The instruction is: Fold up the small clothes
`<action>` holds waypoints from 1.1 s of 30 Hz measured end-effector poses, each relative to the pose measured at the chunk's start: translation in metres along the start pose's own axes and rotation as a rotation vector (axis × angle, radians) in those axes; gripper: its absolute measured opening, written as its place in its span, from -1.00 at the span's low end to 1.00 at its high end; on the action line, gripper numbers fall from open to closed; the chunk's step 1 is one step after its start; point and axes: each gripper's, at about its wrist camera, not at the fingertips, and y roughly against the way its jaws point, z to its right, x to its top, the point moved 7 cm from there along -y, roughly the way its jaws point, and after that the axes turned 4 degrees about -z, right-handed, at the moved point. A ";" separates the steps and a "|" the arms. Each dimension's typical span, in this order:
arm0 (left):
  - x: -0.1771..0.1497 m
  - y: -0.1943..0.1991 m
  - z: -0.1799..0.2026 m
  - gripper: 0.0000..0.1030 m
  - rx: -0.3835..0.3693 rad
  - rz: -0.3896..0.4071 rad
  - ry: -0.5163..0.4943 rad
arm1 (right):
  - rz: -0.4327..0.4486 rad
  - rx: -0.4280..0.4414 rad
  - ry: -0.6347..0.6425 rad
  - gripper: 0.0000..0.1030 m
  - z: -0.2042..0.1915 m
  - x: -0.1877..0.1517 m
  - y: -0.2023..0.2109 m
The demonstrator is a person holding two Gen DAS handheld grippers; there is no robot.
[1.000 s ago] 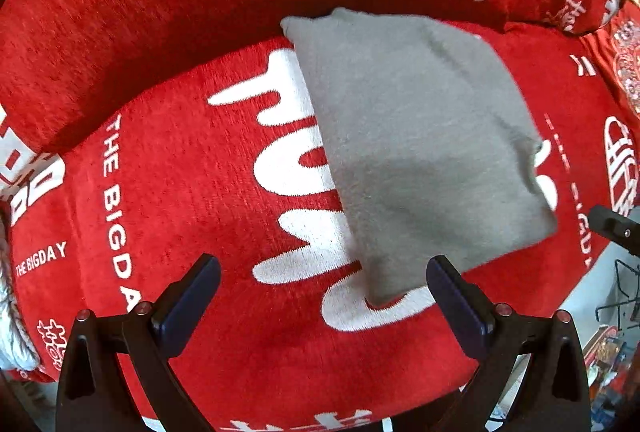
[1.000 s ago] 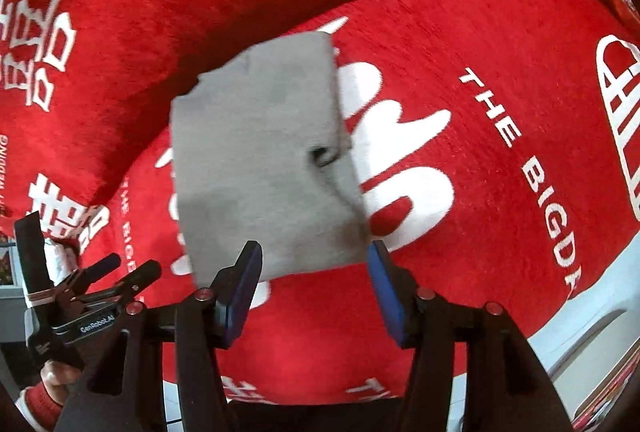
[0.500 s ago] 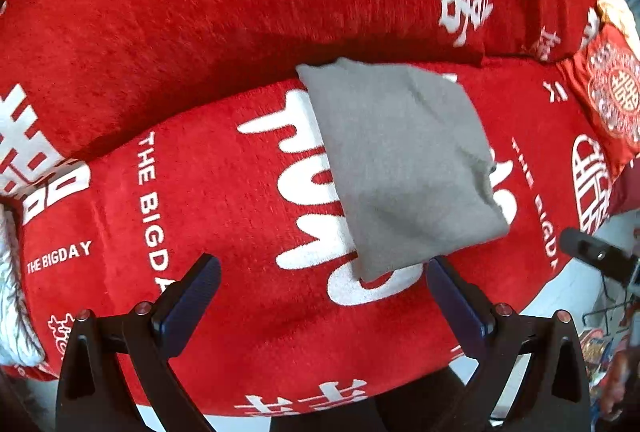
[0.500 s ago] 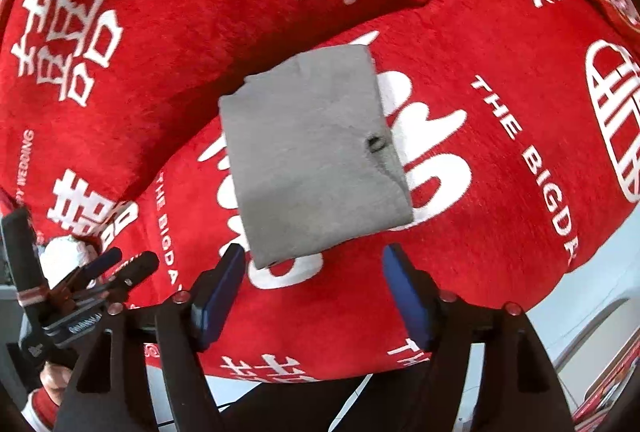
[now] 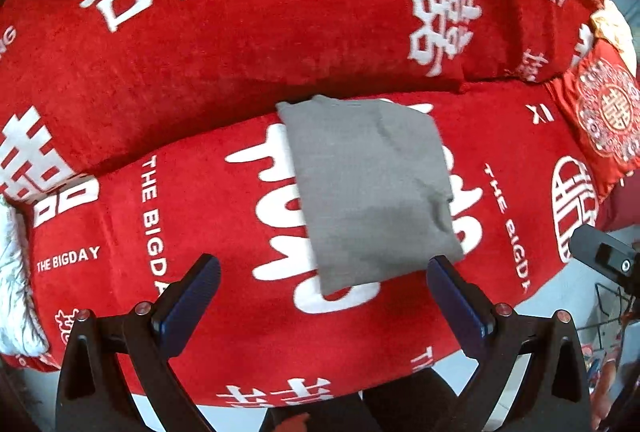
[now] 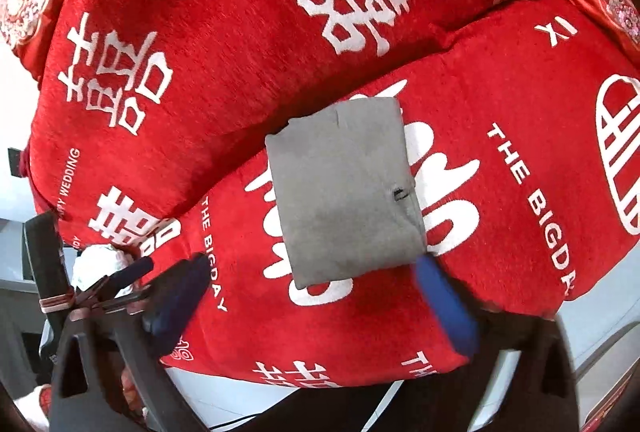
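Note:
A grey garment [image 5: 370,191] lies folded into a compact rectangle on the red sofa seat [image 5: 208,232]. It also shows in the right wrist view [image 6: 344,187], with a small dark mark near its right edge. My left gripper [image 5: 324,296] is open and empty, held back from the garment's near edge. My right gripper [image 6: 316,296] is open and empty, also just short of the near edge. The left gripper [image 6: 120,284] shows at the left of the right wrist view. The right gripper's body [image 5: 604,256] shows at the right of the left wrist view.
The red sofa backrest [image 5: 280,11] with white characters rises behind the garment. A red patterned cushion [image 5: 604,115] sits at the right end. White fabric [image 5: 12,272] lies at the seat's left end. The seat's front edge [image 6: 320,384] drops to a pale floor.
Both grippers have pulled back and up from the folded garment, which looks smaller and farther now. The right gripper's jaws have opened wider. The garment has not moved.

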 end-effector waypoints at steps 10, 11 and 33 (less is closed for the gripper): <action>0.000 0.003 0.045 1.00 -0.002 -0.022 -0.187 | 0.043 0.045 -0.051 0.99 -0.002 -0.012 0.030; 0.000 0.005 0.047 1.00 -0.005 -0.023 -0.196 | 0.047 0.046 -0.064 0.99 0.001 -0.014 0.031; -0.011 -0.014 0.018 1.00 -0.051 -0.086 -0.213 | 0.063 0.037 -0.129 0.99 -0.008 -0.034 0.021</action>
